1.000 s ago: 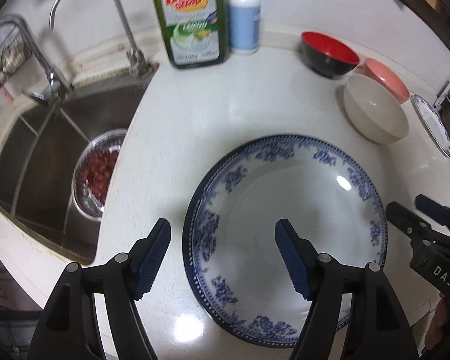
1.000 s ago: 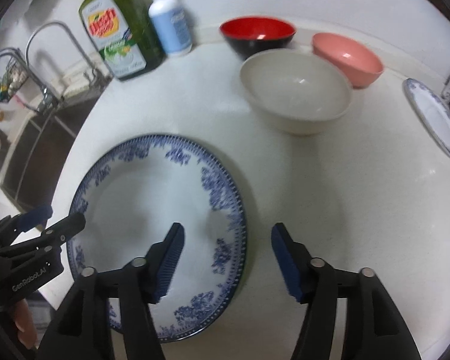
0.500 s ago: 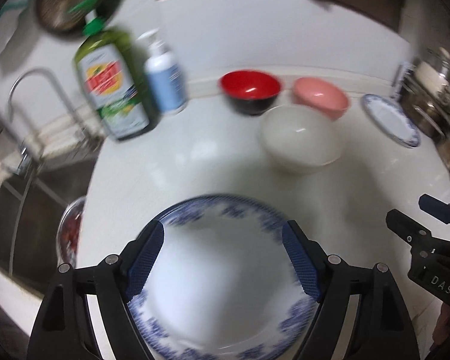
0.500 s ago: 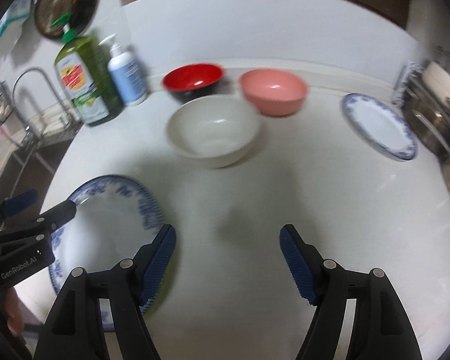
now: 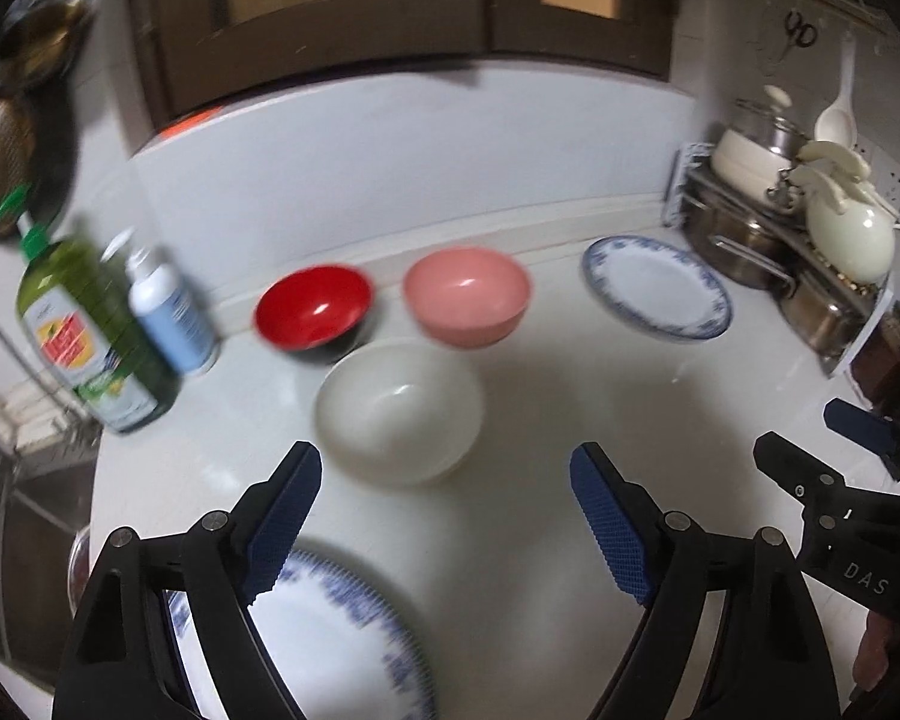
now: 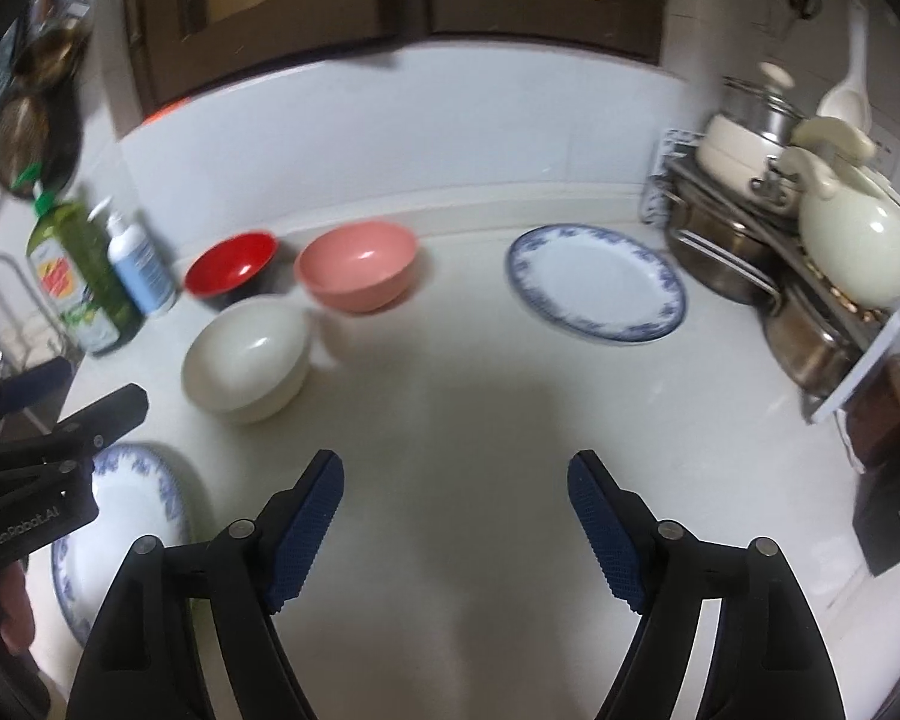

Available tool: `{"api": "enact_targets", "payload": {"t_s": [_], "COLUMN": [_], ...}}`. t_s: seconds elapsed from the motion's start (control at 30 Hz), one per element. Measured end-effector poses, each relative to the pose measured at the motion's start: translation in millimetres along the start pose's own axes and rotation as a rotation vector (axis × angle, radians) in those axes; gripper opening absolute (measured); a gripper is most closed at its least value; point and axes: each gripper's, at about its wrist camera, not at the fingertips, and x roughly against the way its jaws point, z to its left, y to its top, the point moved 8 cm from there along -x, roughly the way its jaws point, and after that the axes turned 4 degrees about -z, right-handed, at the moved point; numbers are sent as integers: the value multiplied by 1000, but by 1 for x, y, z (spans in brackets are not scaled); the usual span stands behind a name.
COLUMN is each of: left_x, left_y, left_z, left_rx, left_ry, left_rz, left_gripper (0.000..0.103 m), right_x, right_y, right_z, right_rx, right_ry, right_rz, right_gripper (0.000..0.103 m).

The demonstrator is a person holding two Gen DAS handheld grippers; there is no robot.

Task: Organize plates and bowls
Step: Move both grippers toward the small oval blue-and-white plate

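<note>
A large blue-patterned plate (image 5: 324,642) lies on the white counter at the near left, partly under my left gripper (image 5: 447,519), whose jaws are opening with nothing between them. Beyond it stands a cream bowl (image 5: 399,411), then a red bowl (image 5: 312,306) and a pink bowl (image 5: 465,294). A smaller blue-rimmed plate (image 5: 657,285) lies at the back right. My right gripper (image 6: 456,516) hovers over bare counter, its jaws opening and empty; it also shows at the right edge of the left wrist view. The large plate (image 6: 126,510), cream bowl (image 6: 246,354), pink bowl (image 6: 357,264), red bowl (image 6: 231,264) and small plate (image 6: 597,282) lie ahead of it.
A green dish soap bottle (image 5: 93,336) and a white pump bottle (image 5: 168,312) stand at the back left beside the sink (image 5: 24,516). A rack of steel pots (image 6: 750,264) and a cream kettle (image 6: 852,246) fills the right corner. Dark cabinets hang above the backsplash.
Both grippers have lifted and drawn back from the large plate, jaws wider. The view has swung from the sink side towards the bowls, the small plate and the pot rack.
</note>
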Motion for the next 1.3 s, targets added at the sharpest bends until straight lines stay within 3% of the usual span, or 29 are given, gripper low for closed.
{"api": "enact_targets", "payload": {"t_s": [0.3, 0.53, 0.7, 1.3], "left_x": [-21, -56, -90, -213], "left_y": [56, 84, 99, 125], "left_z": [-57, -87, -109, -171], "left_rx": [-82, -115, -128, -90], "left_ry": [-18, -45, -60, -71], "left_rz": [-72, -72, -57, 49], "left_gripper": [88, 90, 90, 90], "right_x": [-5, -25, -44, -152], "right_y": [21, 41, 55, 88], "right_z": [-65, -113, -141, -213], "right_rx": [-87, -129, -167, -226], "right_ry": [-52, -103, -128, -184], "right_rz": [-34, -63, -91, -59], "right_gripper": [78, 78, 78, 78]}}
